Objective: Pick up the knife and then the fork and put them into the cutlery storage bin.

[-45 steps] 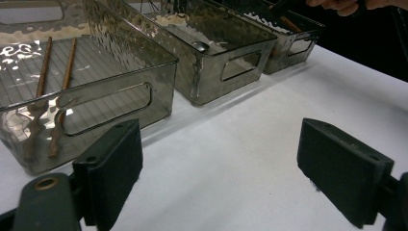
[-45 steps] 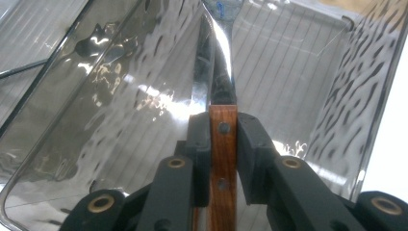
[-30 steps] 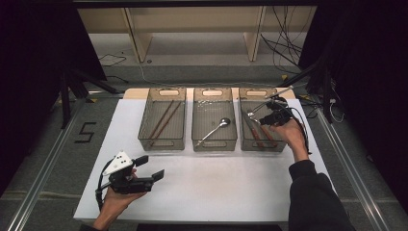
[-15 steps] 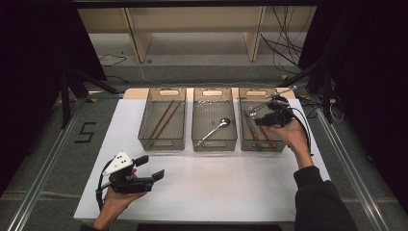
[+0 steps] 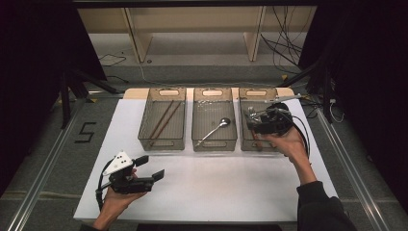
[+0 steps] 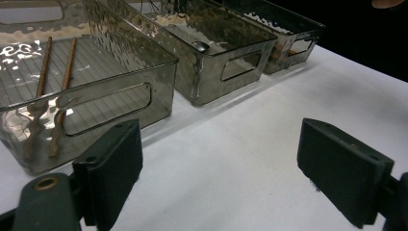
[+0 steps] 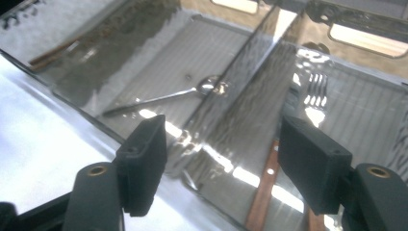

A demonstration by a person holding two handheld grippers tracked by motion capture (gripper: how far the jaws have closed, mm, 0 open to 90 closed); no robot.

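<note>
The white rectangular worktop (image 5: 216,187) carries three clear smoked-plastic bins in a row along its far edge. All places below are given relative to the middle bin (image 5: 214,139).

The left bin (image 5: 162,143), just beside the middle bin on its left, contains two thin brown wooden chopsticks (image 5: 162,120) lying side by side along its length. The middle bin contains one silver metal spoon (image 5: 215,130), lying diagonally with its bowl toward the far right. The right bin (image 5: 249,142), just beside the middle bin on its right, contains a wooden-handled metal fork (image 7: 308,103); the tines point toward the bin's far end and the brown handle toward the near wall.

The right gripper (image 5: 251,119) is held over the right bin, close to the wall shared with the middle bin. Its jaws have just been opening and now stand spread. Nothing is between them; the fork lies below on the bin floor, free of the pads.

The left gripper (image 5: 150,167) is held low over the bare worktop, nearer the person than the middle bin and to its left, well apart from all three bins. Its jaws are spread wide with nothing between them.
</note>
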